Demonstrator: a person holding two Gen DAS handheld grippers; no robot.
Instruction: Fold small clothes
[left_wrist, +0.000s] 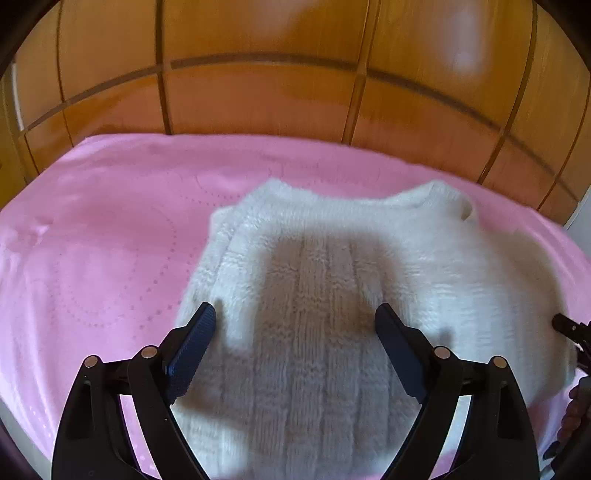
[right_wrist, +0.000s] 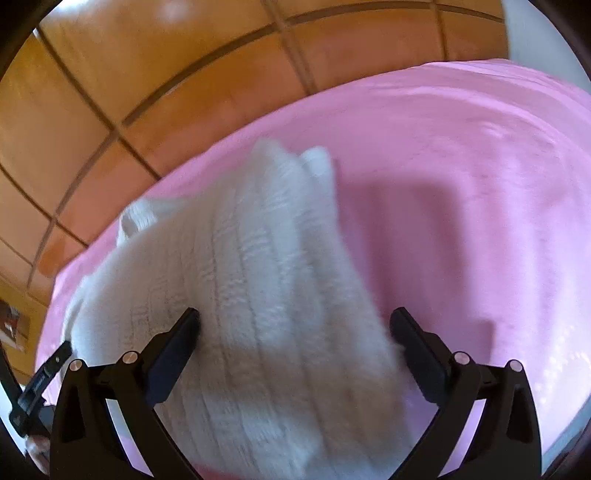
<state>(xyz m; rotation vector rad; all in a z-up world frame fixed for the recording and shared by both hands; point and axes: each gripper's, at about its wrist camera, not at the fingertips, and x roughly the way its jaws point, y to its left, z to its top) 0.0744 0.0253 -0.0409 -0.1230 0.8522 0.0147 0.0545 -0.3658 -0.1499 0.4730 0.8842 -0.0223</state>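
A white fluffy knitted sweater (left_wrist: 332, 266) lies on a pink sheet (left_wrist: 103, 236). It looks folded, with a doubled edge on its left side and a collar at the far right. My left gripper (left_wrist: 295, 317) is open just above the sweater's near part, holding nothing. In the right wrist view the same sweater (right_wrist: 251, 280) runs from the far middle down to the near edge. My right gripper (right_wrist: 295, 325) is open, with the sweater's near end between its spread fingers. Both views are motion-blurred.
A wooden headboard (left_wrist: 277, 85) of square panels rises behind the pink sheet, also in the right wrist view (right_wrist: 147, 74). The right gripper's tip (left_wrist: 569, 328) shows at the left wrist view's right edge; the left gripper (right_wrist: 40, 376) shows at the lower left of the right wrist view.
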